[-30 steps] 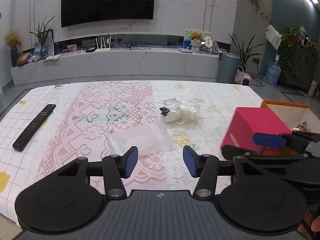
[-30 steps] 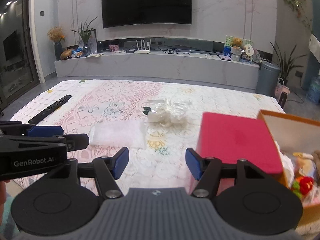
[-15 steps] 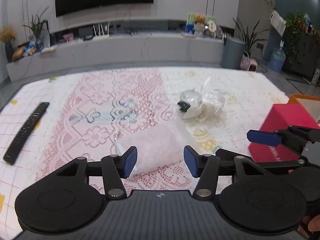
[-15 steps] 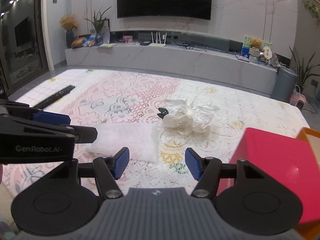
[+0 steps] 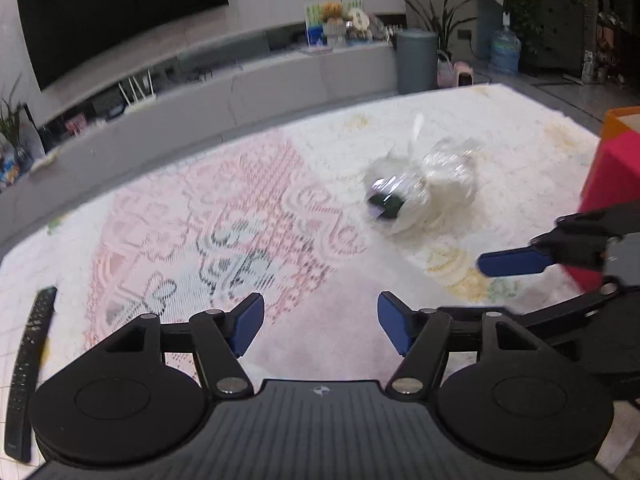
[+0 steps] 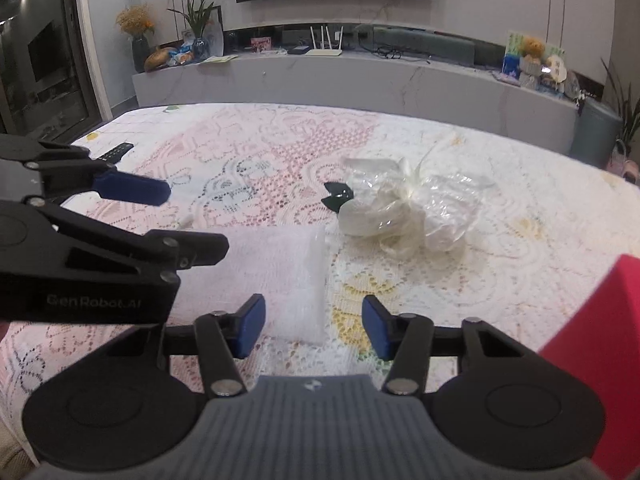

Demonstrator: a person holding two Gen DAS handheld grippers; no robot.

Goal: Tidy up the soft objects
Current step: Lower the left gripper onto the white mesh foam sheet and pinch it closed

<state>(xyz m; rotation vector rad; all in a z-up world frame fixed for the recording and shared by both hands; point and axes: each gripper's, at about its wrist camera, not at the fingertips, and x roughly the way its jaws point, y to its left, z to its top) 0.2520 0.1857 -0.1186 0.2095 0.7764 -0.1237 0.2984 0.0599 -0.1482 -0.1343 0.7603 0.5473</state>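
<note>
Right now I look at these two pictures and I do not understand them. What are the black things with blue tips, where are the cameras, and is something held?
They are two hand-held grippers; a person carries one in each hand, and each has its own camera looking along its jaws. One picture is from the left gripper, the other from the right gripper. On the lace cloth lie a flat white pouch, a crumpled clear bag, a remote and a red box. Nothing is held: the left jaws have just been opening, the right closing, both empty.

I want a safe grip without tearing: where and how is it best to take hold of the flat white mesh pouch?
Probably by the white mesh pouch's near right corner, coming from the near side: it lies flat, so only edges offer purchase.
</note>
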